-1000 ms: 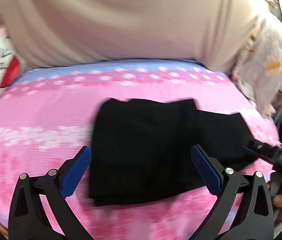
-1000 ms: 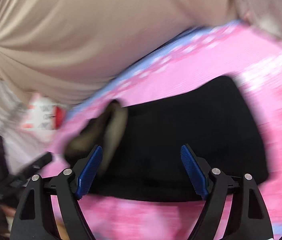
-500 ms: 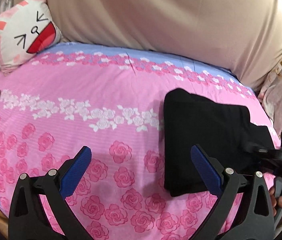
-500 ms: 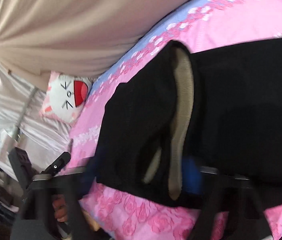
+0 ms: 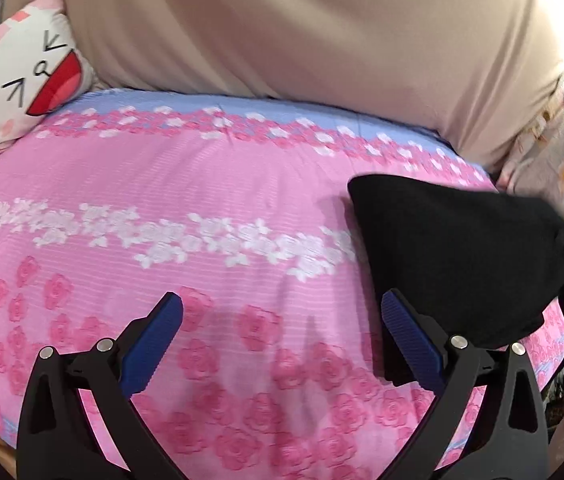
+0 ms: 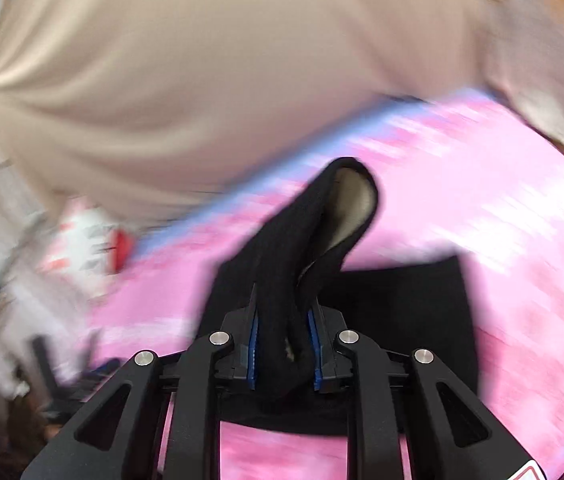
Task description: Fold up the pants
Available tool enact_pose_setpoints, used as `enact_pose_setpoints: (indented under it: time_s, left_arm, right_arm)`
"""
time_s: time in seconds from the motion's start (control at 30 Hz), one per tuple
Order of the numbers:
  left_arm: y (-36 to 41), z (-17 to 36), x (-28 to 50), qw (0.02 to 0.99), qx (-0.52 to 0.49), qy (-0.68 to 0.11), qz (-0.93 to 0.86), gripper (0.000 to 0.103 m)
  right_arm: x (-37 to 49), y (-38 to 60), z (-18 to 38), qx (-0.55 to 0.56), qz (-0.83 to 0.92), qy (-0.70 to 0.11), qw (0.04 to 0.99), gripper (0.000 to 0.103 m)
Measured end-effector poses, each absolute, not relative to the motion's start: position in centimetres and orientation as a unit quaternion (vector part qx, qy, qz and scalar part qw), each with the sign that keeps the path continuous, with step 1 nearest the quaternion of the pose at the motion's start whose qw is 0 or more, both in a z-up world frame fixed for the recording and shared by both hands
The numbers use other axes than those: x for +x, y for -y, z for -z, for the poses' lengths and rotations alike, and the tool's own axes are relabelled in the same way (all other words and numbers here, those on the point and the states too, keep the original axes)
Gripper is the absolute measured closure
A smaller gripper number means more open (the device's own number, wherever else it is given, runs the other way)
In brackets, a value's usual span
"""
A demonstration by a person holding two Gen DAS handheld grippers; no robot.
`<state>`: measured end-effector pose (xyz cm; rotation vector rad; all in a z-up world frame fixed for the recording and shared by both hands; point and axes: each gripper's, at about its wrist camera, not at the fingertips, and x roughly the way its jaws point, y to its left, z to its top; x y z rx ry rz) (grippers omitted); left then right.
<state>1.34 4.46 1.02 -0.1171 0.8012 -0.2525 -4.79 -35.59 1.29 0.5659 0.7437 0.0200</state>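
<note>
The pants (image 5: 453, 256) are black, bunched into a thick wedge at the right side of the pink flowered bedspread (image 5: 170, 200). In the right wrist view a fold of the pants (image 6: 293, 264) stands up between the pads, and a pale beige lining shows inside its curled top edge; the rest lies flat and dark on the bed behind. No brand or label can be read on the cloth. The cushion (image 5: 22, 76) at the bed's far left corner carries only a drawn cartoon face, no words.

The right gripper (image 6: 283, 344) is clenched on that raised fold. The left gripper (image 5: 282, 344) is spread wide with nothing between its blue pads, hanging over bare bedspread just left of the pants.

Half a second ago the pants lay flatter; now their right end is gathered and lifted.
</note>
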Motion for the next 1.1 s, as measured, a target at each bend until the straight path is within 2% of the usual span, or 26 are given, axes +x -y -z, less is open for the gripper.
enact_pose_setpoints:
  time_s: [0.07, 0.1, 0.23, 0.27, 0.3, 0.37, 0.4, 0.6, 0.73, 0.77, 0.8, 0.83, 0.9, 1.03, 1.1]
  left_arm:
    - [-3.0, -0.5, 1.6, 0.907, -0.05, -0.396, 0.133, 0.005]
    - [-1.7, -0.2, 1.7, 0.904, -0.045, -0.402, 0.142, 0.005]
    - [2.1, 0.8, 2.6, 0.893, -0.035, -0.415, 0.169, 0.005]
    - [2.8, 0.9, 2.9, 0.891, -0.038, -0.418, 0.173, 0.005]
    - [3.4, 1.3, 3.4, 0.887, -0.046, -0.425, 0.175, 0.005]
    - [4.0, 2.2, 4.2, 0.879, -0.06, -0.44, 0.175, 0.005]
    - [4.3, 2.8, 4.7, 0.873, -0.071, -0.451, 0.174, 0.005]
    - [6.1, 5.3, 6.9, 0.832, -0.135, -0.496, 0.21, 0.005]
    - [6.9, 5.4, 8.0, 0.833, -0.138, -0.477, 0.243, 0.007]
    - [7.0, 5.5, 8.2, 0.833, -0.14, -0.471, 0.252, 0.015]
    - [7.1, 5.5, 8.5, 0.826, -0.149, -0.465, 0.282, 0.052]
    - [6.7, 5.4, 8.8, 0.817, -0.164, -0.469, 0.292, 0.058]
    - [5.5, 4.1, 8.8, 0.821, -0.169, -0.455, 0.301, 0.078]
    - [2.0, 0.7, 7.8, 0.833, -0.165, -0.426, 0.311, 0.081]
    - [-0.7, -1.0, 6.7, 0.863, -0.132, -0.401, 0.279, 0.081]
  right_arm:
    - [-5.2, 37.6, 3.5, 0.294, 0.01, -0.394, 0.871, 0.085]
    - [-5.4, 37.9, 4.5, 0.31, -0.005, -0.387, 0.868, 0.085]
    - [-6.2, 37.8, 3.3, 0.308, -0.013, -0.359, 0.881, 0.077]
    - [-6.5, 37.8, 2.5, 0.29, 0.002, -0.353, 0.89, 0.066]
    - [-7.0, 37.9, 1.7, 0.268, 0.019, -0.346, 0.899, 0.048]
    - [-7.4, 38.2, 0.9, 0.241, 0.036, -0.335, 0.91, 0.027]
    - [-7.4, 38.8, 0.9, 0.233, 0.037, -0.336, 0.912, 0.025]
    - [-5.6, 40.4, 3.9, 0.291, -0.013, -0.382, 0.877, 0.025]
    - [-4.9, 39.8, 5.4, 0.307, -0.014, -0.377, 0.874, 0.028]
    - [-4.8, 39.6, 5.4, 0.311, -0.018, -0.376, 0.873, 0.043]
    - [-4.8, 39.4, 5.2, 0.322, -0.024, -0.372, 0.87, 0.052]
    - [-4.8, 38.9, 4.6, 0.322, -0.021, -0.367, 0.872, 0.056]
    - [-4.8, 37.3, 2.5, 0.3, -0.023, -0.357, 0.885, 0.063]
    - [-4.0, 32.3, -1.8, 0.267, -0.081, -0.332, 0.901, 0.067]
    - [-3.3, 30.3, -2.2, 0.261, -0.11, -0.332, 0.9, 0.067]
